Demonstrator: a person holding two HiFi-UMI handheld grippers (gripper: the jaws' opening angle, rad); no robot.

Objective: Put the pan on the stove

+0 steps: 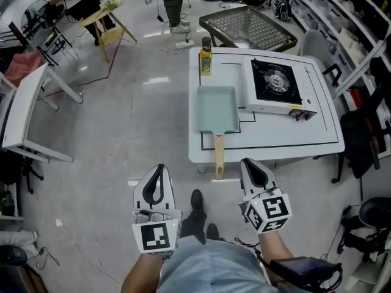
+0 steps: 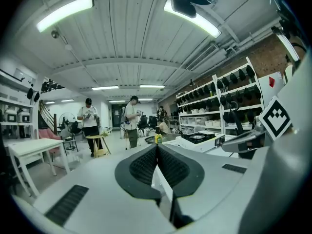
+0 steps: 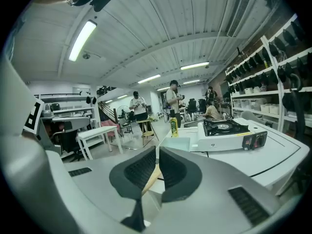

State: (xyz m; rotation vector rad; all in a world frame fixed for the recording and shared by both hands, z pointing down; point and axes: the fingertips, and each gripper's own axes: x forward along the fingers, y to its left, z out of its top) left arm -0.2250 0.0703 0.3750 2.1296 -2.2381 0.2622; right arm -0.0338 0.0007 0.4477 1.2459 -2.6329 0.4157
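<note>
A pale green rectangular pan point(image 1: 217, 108) with a wooden handle point(image 1: 219, 155) lies on the white table point(image 1: 317, 136), its handle sticking out over the near edge. To its right stands a white portable gas stove point(image 1: 277, 85) with a black burner. Both grippers hang in front of the table, short of its edge. My left gripper point(image 1: 160, 171) is shut and holds nothing. My right gripper point(image 1: 249, 163) is also shut and empty, just right of the handle's end. The right gripper view shows the pan point(image 3: 178, 144) and stove point(image 3: 226, 133) ahead. In the left gripper view the stove point(image 2: 197, 138) is in the distance.
A yellow oil bottle point(image 1: 206, 57) stands at the table's far left corner. A wire-mesh rack point(image 1: 247, 28) sits behind the table. A white side table point(image 1: 24, 112) is at the left and a black chair point(image 1: 360, 133) at the right. Shelving lines the right wall, with people further back.
</note>
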